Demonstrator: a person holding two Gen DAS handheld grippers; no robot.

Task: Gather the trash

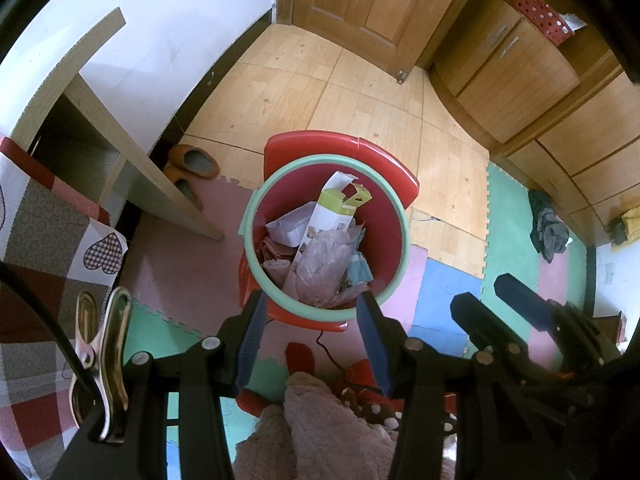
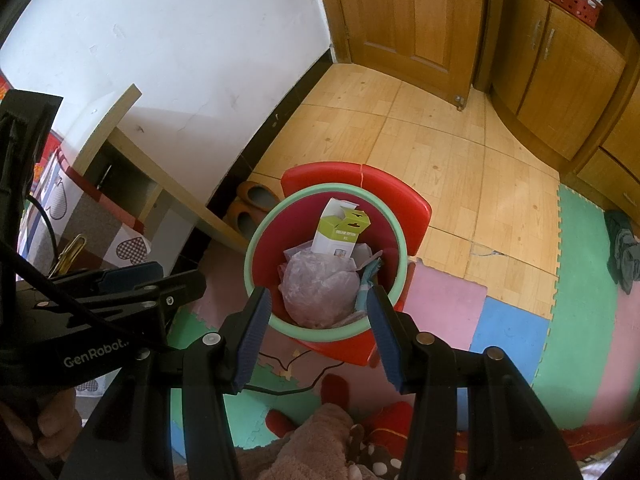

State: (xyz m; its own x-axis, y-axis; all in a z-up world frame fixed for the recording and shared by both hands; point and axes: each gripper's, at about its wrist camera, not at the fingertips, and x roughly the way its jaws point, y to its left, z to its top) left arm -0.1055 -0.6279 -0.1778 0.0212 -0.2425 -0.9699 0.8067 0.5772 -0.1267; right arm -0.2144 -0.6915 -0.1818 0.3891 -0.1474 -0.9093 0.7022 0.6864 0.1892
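Left wrist view: left tool [image 1: 311, 306] points down over the trash bin [image 1: 256, 208], a red bin with a pale green rim, sitting on a red plastic stool [image 1: 340, 145]. Jaws apart, nothing between them. Bin holds a green-and-white carton [image 1: 332, 216] standing tilted, crumpled white paper [image 1: 288, 226], a clear plastic bag [image 1: 320, 264] and a teal wrapper [image 1: 360, 270]. Right tool [image 1: 496, 294] shows at the right edge, over the foam floor mat [image 1: 448, 280], jaws apart, empty. Orange slippers [image 1: 192, 160] lie by the wall, beside a wooden shelf unit [image 1: 132, 168]. Metal clip [image 1: 106, 360] at lower left.

Right wrist view: right tool [image 2: 316, 300] hangs above the near rim of the trash bin [image 2: 260, 240], jaws apart, nothing gripped. Carton [image 2: 338, 232] leans at the back of the bin, plastic bag [image 2: 320, 288] in front of it, teal wrapper [image 2: 368, 276] to its right. Left tool [image 2: 156, 276] at left, beside the bin, jaws apart. Dark cloth [image 2: 622, 252] lies on the mat far right.
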